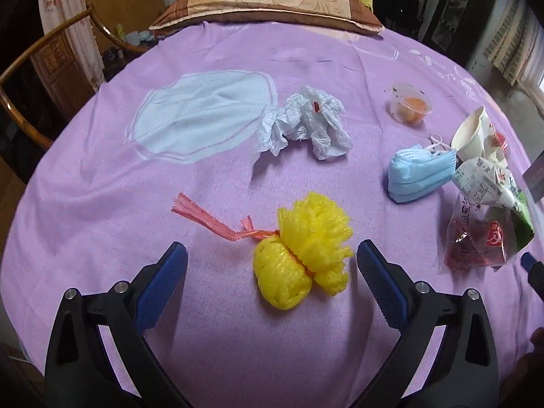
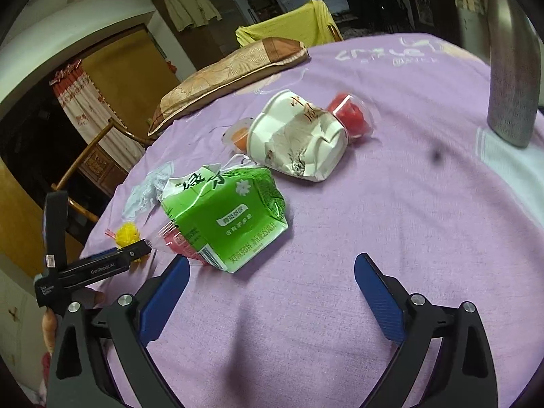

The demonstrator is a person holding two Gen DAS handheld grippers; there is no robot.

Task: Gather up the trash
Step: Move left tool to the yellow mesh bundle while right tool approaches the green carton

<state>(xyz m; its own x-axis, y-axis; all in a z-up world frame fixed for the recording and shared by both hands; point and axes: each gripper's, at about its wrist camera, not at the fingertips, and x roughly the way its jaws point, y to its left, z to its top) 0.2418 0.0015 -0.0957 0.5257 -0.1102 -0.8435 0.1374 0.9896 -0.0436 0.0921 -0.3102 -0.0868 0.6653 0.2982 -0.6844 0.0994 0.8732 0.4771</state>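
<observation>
I read this as the very start of collecting: nothing is gathered yet, and I can see no bin or bag to receive anything.

Nearest in my left wrist view, the left gripper (image 1: pixel 272 255) stands spread wide and empty over the purple bedsheet (image 1: pixel 102 204). The yellow foam fruit net tied with a pink plastic strip (image 1: pixel 302 248) lies low in the centre of the frame, between the fingers' lines but untouched. Further up sit the crumpled white plastic bag (image 1: pixel 306 122), at right the folded blue face mask (image 1: pixel 418 173), and in the upper right a small clear cup with something orange inside (image 1: pixel 409 103).

In my right wrist view the right gripper (image 2: pixel 272 265) is also wide apart and holds nothing. Just beyond its left finger, left of centre, lies the crushed green drink carton (image 2: pixel 231 214), resting on a clear red-printed wrapper (image 2: pixel 173 238). Beyond it, at upper centre, the squashed white paper cup (image 2: pixel 299 136) lies on its side, with a red-filled clear cup (image 2: pixel 353 115) behind.

Every piece is left to pick up, I judge.
</observation>
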